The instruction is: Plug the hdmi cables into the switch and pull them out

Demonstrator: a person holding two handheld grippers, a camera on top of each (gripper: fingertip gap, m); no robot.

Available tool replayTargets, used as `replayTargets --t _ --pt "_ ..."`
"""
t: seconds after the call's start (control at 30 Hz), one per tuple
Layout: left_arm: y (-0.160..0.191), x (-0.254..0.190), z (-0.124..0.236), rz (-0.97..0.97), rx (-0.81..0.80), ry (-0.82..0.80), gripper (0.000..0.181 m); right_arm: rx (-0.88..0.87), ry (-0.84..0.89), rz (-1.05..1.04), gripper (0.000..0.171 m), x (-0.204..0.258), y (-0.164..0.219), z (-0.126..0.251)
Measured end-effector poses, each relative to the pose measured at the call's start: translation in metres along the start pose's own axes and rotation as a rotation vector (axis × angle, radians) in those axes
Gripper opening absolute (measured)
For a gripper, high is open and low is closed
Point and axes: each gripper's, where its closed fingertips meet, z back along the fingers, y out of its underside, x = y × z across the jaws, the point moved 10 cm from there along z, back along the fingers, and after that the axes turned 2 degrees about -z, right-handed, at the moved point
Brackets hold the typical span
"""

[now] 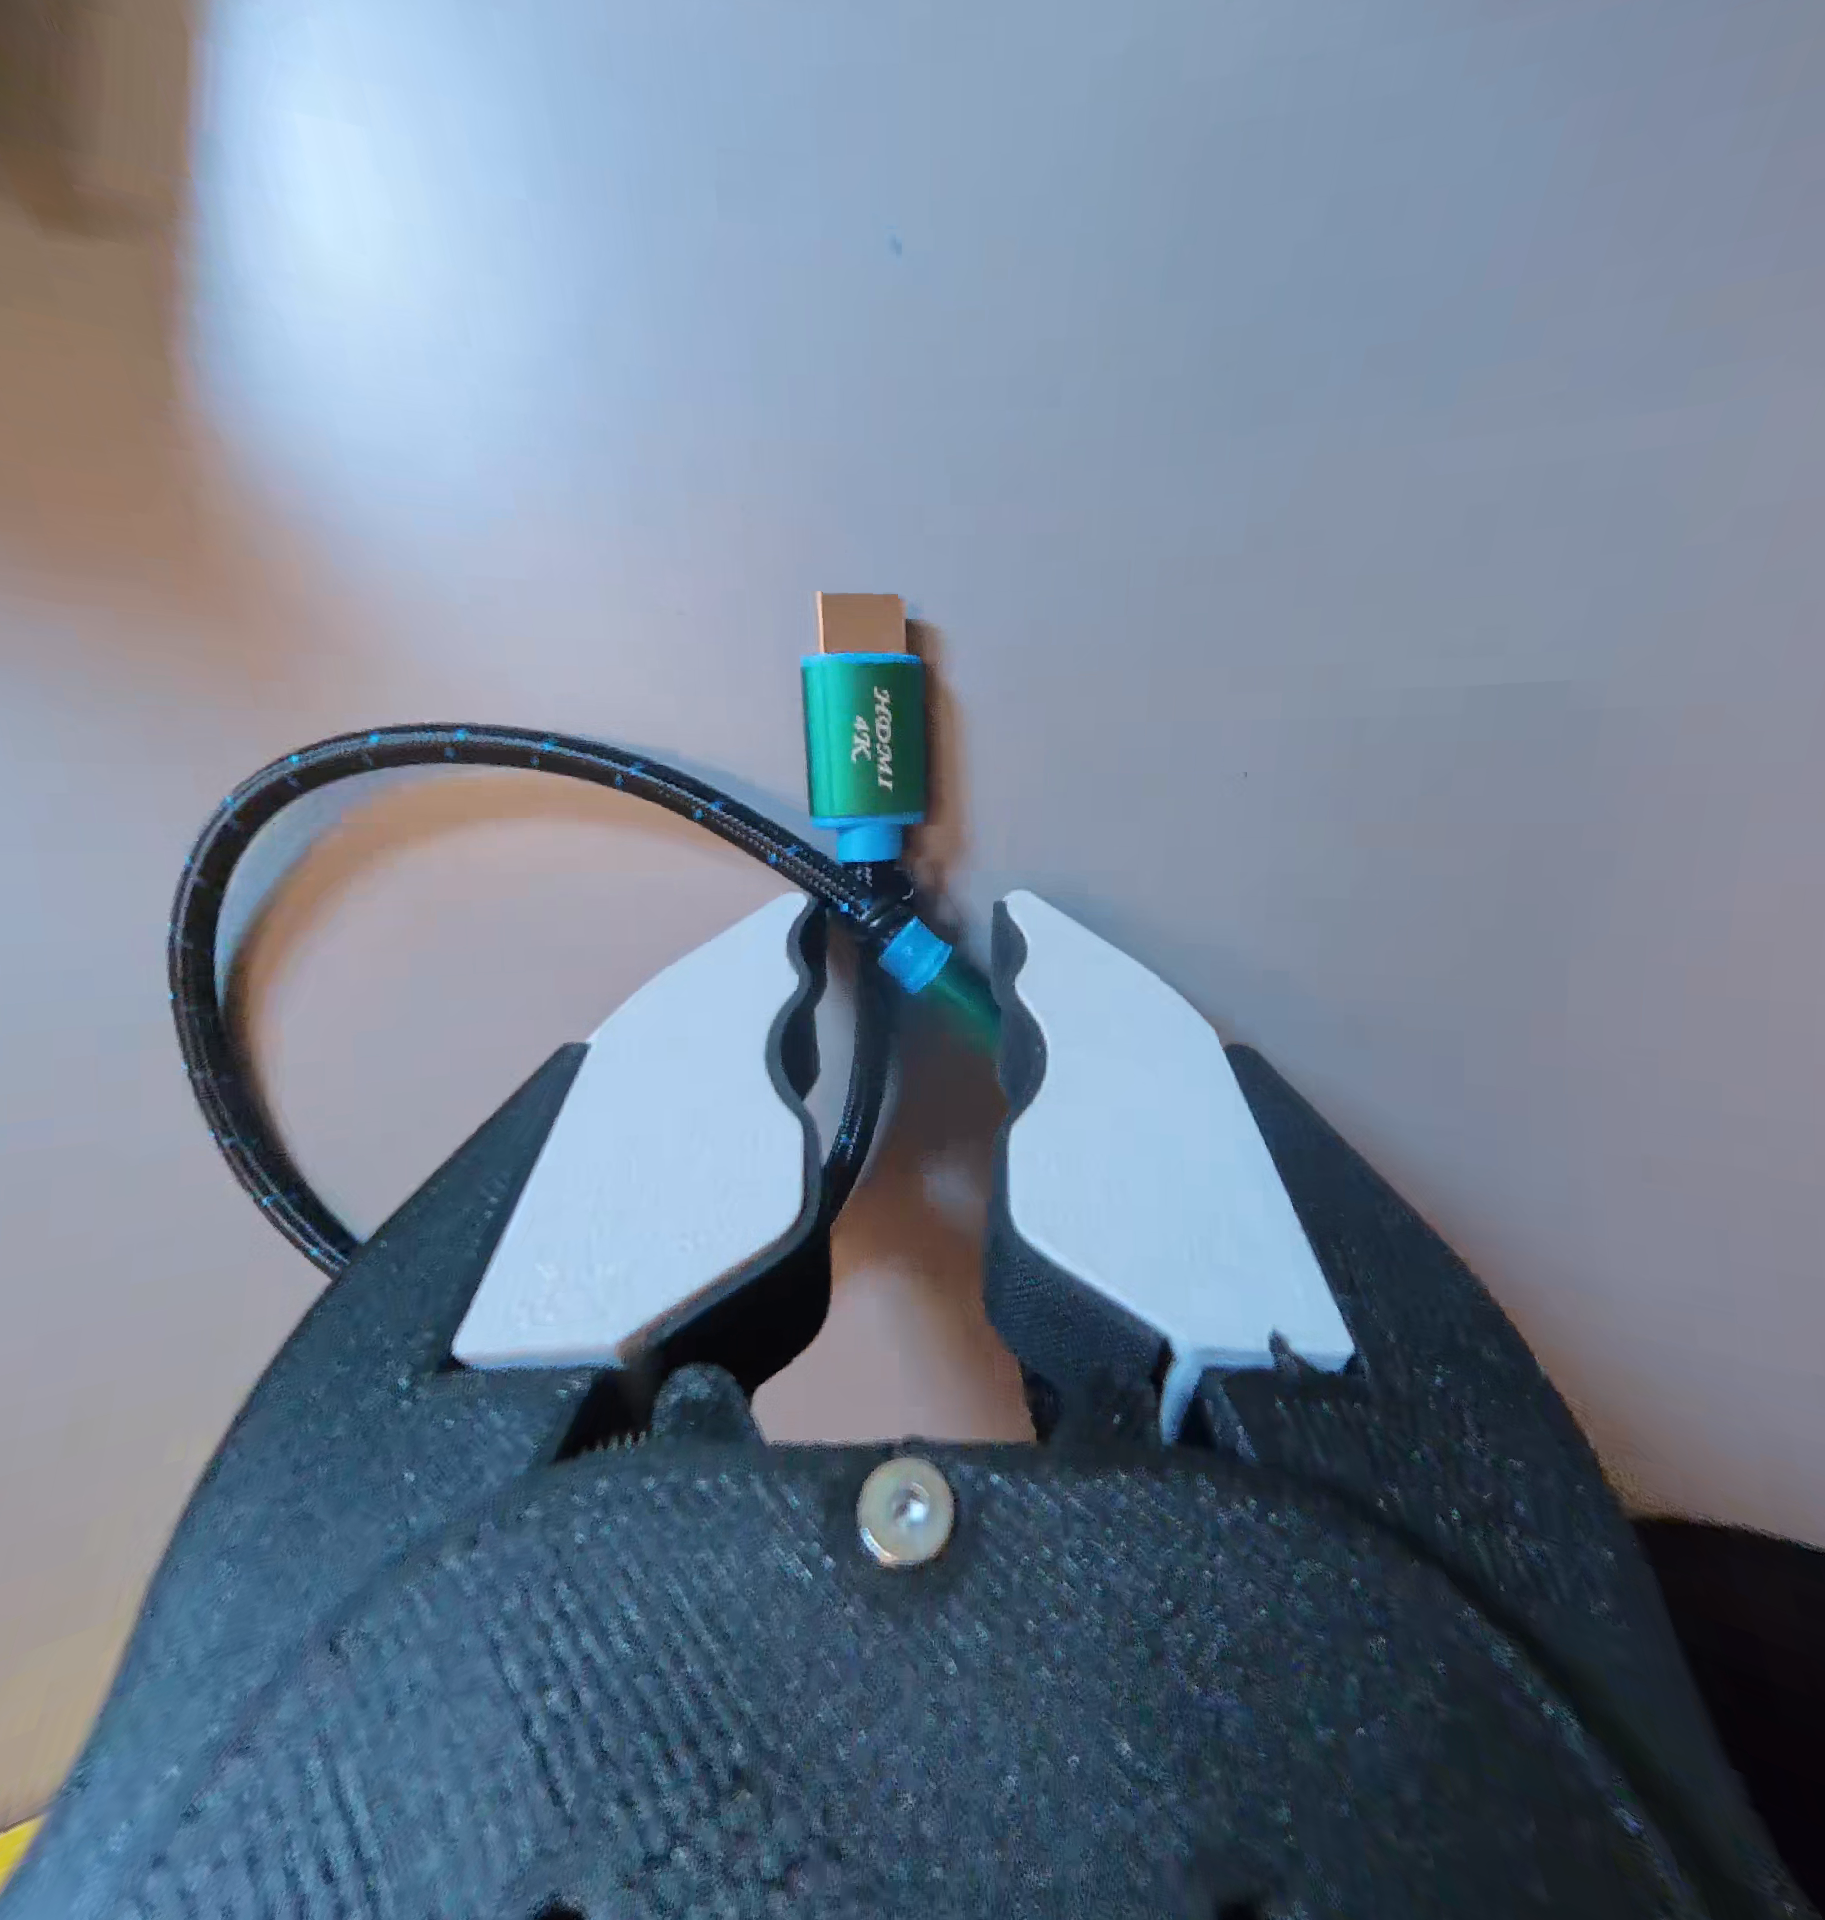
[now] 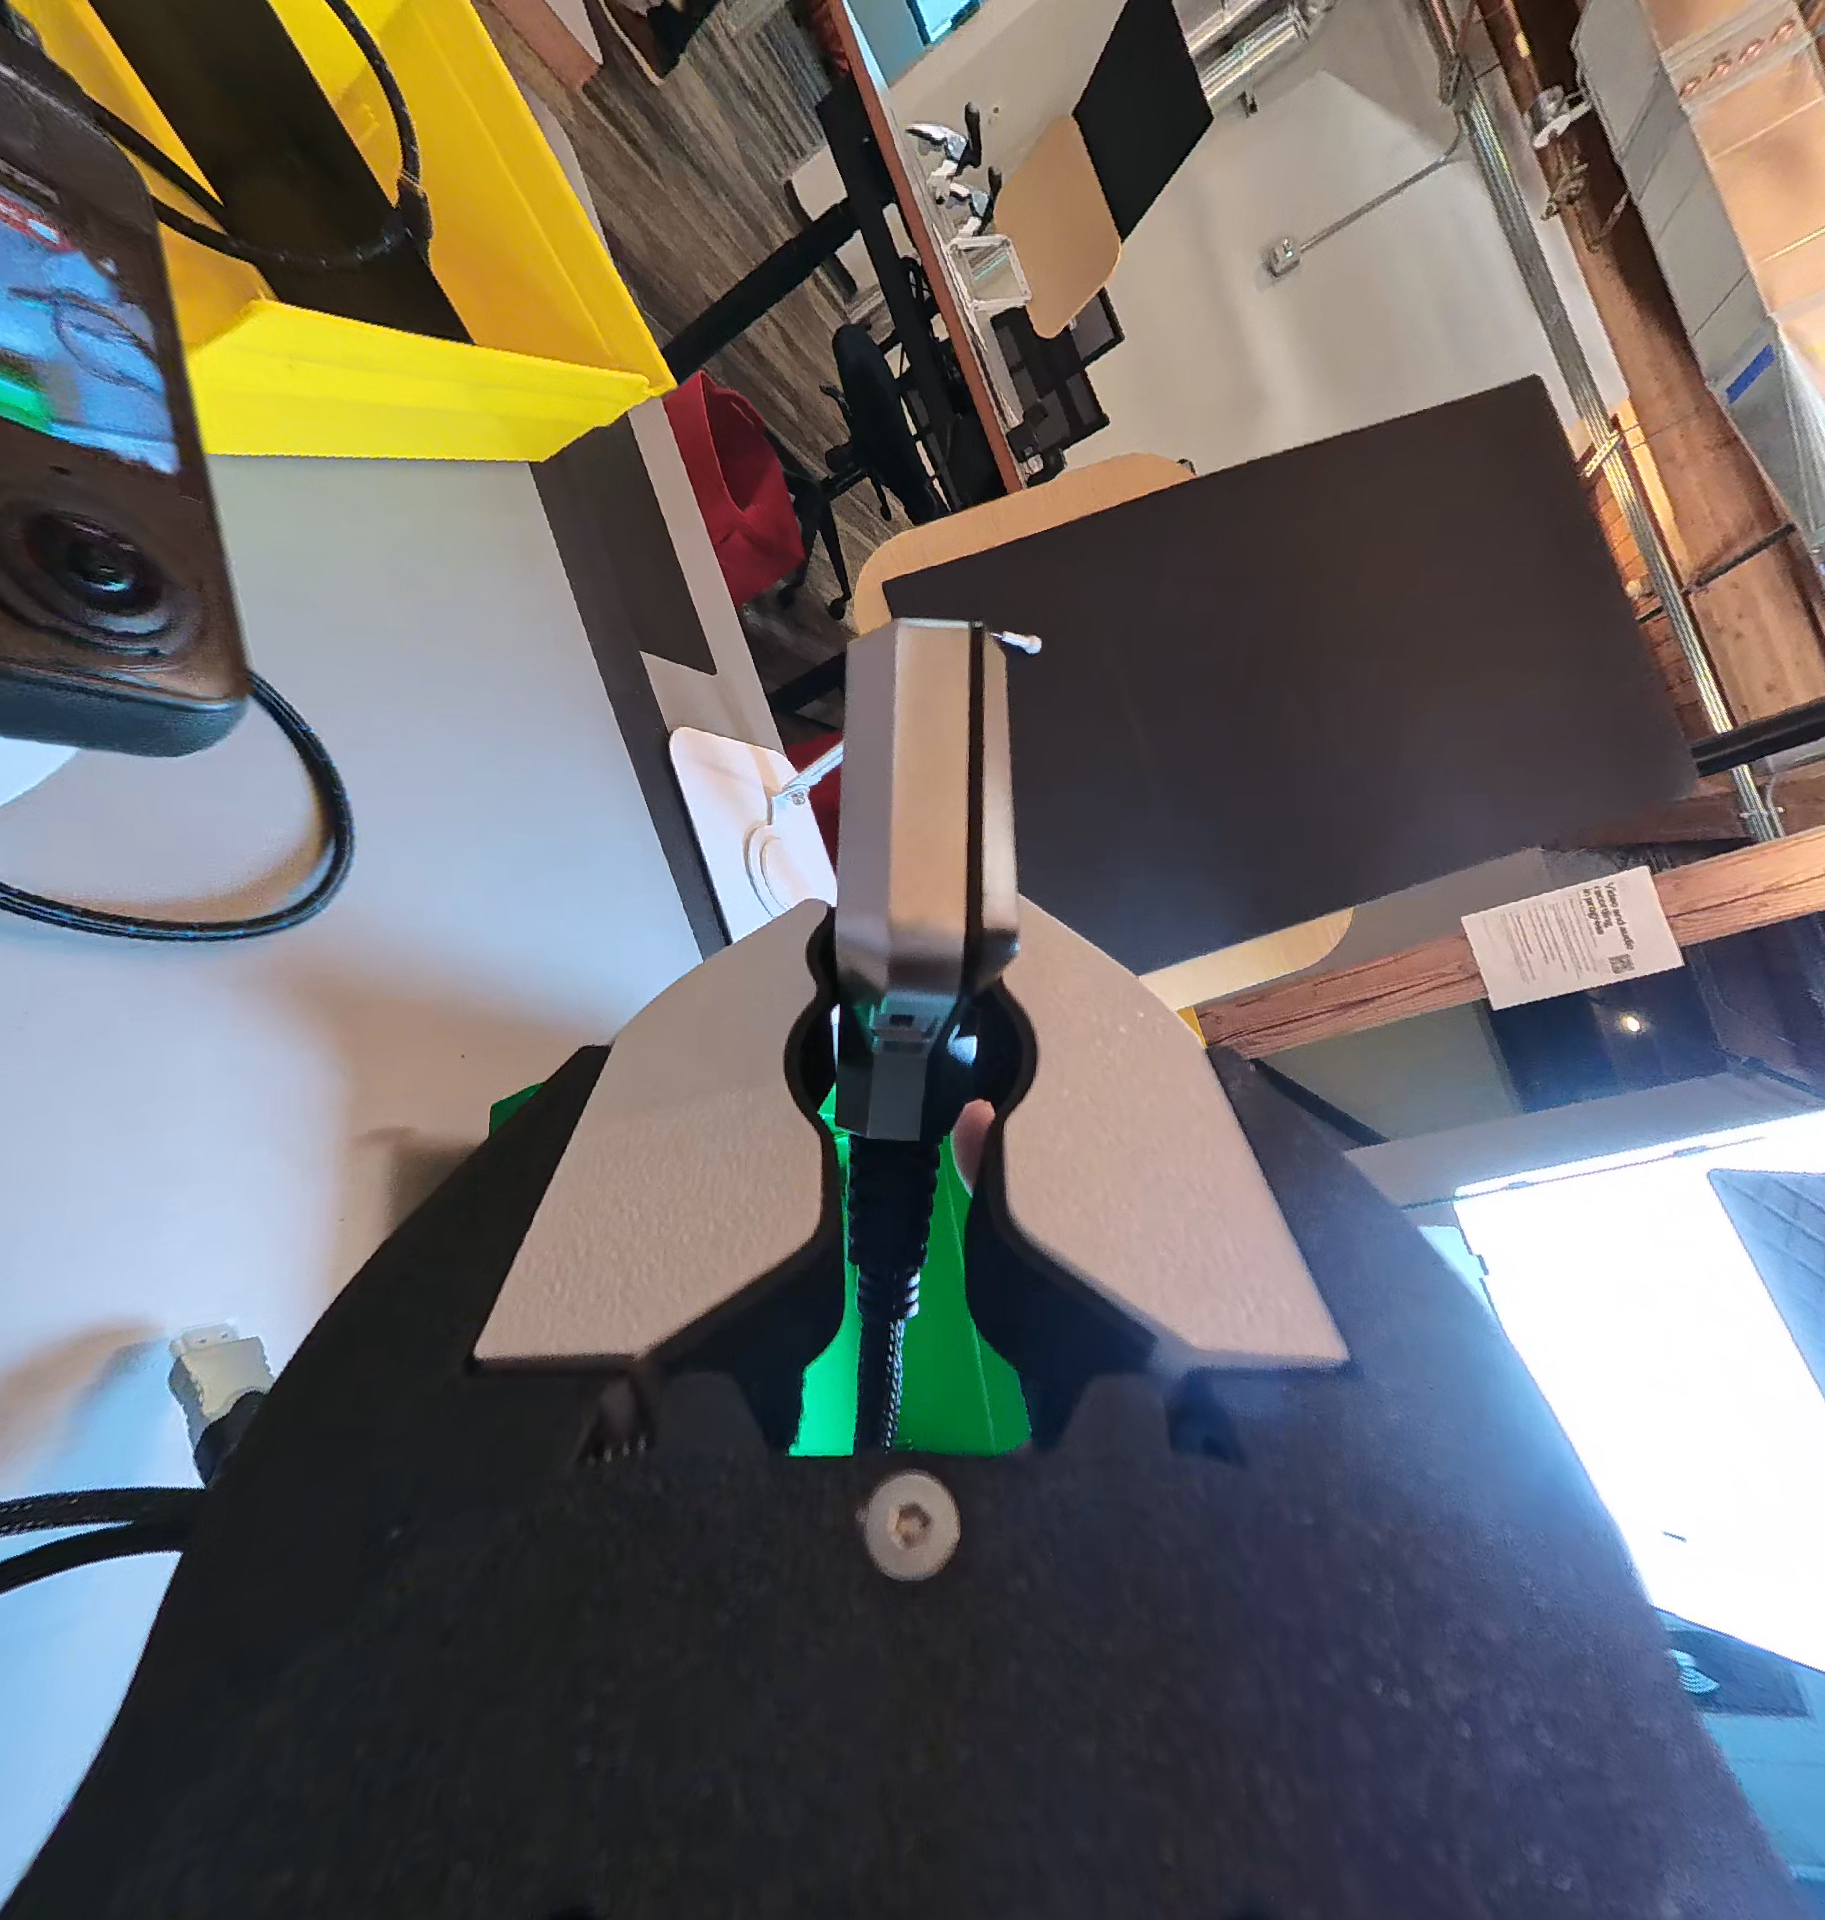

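Observation:
In the left wrist view a short black braided HDMI cable [image 1: 264, 883] with blue flecks lies looped on the white table [image 1: 1303, 520]. One green connector [image 1: 864, 732] lies flat, its gold plug pointing away. The other green connector [image 1: 939, 977] lies between my left gripper's [image 1: 903, 914] open fingers, close to the right finger [image 1: 1105, 1091]. In the right wrist view my right gripper [image 2: 918, 935] is shut on the near end of a grey HDMI switch [image 2: 913, 790], held up off the table. A black plug [image 2: 892, 1081] with a braided cable [image 2: 887, 1299] sits in the switch's near end.
The left gripper's camera unit [image 2: 77, 468] fills the right wrist view's upper left, with a black cable [image 2: 295, 862] looping under it. A yellow bin [image 2: 420, 343] stands behind it. A loose silver HDMI plug [image 2: 217, 1361] lies at lower left. The table edge [image 2: 669, 727] runs close ahead. Tip to tip, the grippers are about 30 cm apart.

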Motion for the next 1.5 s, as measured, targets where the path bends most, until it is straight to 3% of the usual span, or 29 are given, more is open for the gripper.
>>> replayTargets --t 0.13,0.23,0.5,0.63,1.0,1.5 --pt "-0.002 0.005 -0.005 0.036 -0.096 -0.069 0.014 -0.013 -0.011 0.018 0.023 0.004 -0.004 -0.001" --pt "0.001 0.01 -0.001 0.027 -0.164 -0.171 0.012 -0.026 -0.017 0.027 0.022 0.006 -0.005 -0.001" --pt "0.015 0.056 0.1 0.301 -0.483 -0.272 0.012 -0.007 0.044 0.103 0.023 0.017 0.005 -0.022" --pt "0.02 0.073 0.123 0.408 -0.618 -0.24 0.012 0.016 0.091 0.245 0.022 0.043 0.017 -0.049" --pt "0.042 0.081 0.088 0.473 -0.447 -0.157 0.012 -0.095 0.084 0.513 0.022 0.126 0.048 -0.095" --pt "0.046 0.075 0.072 0.425 -0.237 -0.132 0.012 -0.165 0.085 0.578 0.022 0.153 0.047 -0.099"
